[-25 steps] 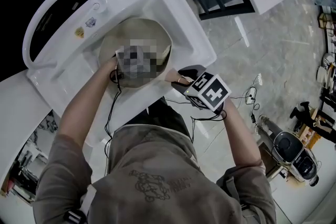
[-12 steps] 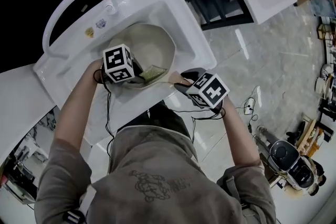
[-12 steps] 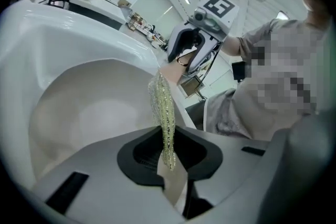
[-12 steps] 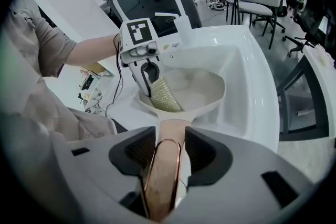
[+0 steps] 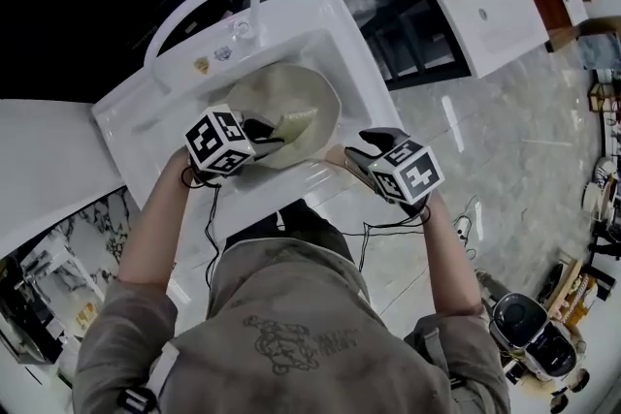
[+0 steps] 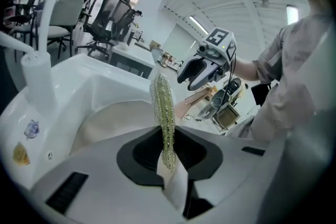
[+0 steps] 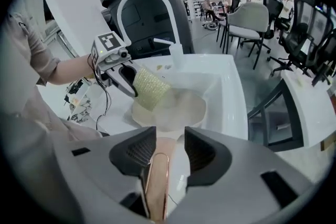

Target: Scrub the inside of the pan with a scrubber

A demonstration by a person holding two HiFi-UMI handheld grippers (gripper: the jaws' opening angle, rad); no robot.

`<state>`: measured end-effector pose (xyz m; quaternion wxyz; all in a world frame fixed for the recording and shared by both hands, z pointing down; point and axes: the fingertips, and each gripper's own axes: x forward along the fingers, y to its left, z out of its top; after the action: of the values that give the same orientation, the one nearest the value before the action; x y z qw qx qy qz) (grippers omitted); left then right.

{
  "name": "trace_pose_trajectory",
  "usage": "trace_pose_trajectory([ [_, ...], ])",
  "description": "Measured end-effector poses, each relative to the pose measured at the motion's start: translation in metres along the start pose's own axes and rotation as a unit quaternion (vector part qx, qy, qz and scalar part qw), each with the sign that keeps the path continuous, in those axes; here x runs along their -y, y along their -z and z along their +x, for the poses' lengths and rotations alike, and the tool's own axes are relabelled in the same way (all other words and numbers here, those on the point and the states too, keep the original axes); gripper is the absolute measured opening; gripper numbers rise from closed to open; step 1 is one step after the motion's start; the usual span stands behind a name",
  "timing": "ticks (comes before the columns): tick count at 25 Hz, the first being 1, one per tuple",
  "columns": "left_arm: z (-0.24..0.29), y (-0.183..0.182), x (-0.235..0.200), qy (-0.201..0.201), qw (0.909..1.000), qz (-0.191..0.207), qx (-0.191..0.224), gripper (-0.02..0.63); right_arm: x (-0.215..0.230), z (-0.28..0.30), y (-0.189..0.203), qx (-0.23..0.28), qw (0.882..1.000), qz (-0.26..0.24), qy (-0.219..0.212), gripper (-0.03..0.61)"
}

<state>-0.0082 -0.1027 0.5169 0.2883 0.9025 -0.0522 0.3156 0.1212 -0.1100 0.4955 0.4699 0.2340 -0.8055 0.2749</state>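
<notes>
L gripper (image 5: pixel 266 133) is clamping a yellow-green scrubber (image 5: pixel 294 122) over the beige pan (image 5: pixel 309 92) in a white sink (image 5: pixel 342 46); R gripper (image 7: pixel 165 152) is gripping the pan handle (image 7: pixel 156 186).

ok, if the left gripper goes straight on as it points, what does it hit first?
Likely the pan's far wall near its handle, held scrubber leading. The right gripper sits just beyond. Depth is unclear.

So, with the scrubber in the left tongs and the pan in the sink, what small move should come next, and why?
Probably lower the left gripper slightly until the scrubber presses on the inside of the pan. The scrubber is clamped but seems to hang above the pan's near rim, and the right gripper has the handle in its tongs.
</notes>
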Motion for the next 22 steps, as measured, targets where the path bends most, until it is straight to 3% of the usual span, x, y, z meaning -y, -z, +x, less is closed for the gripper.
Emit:
trace_pose_trajectory([
  [5, -0.033, -0.021, 0.004, -0.064, 0.9960, -0.024, 0.057, 0.064, -0.005, -0.027, -0.036, 0.063, 0.998, -0.010, 0.024, 0.114],
  [11, -0.078, -0.036, 0.008, -0.145, 0.9855, -0.017, 0.086, 0.064, -0.021, -0.056, -0.083, 0.146, 0.989, -0.014, 0.031, 0.058],
  [22, -0.172, -0.097, 0.038, -0.254, 0.9482, 0.008, 0.191, 0.064, -0.054, -0.128, -0.157, 0.280, 0.958, -0.042, 0.045, 0.043],
])
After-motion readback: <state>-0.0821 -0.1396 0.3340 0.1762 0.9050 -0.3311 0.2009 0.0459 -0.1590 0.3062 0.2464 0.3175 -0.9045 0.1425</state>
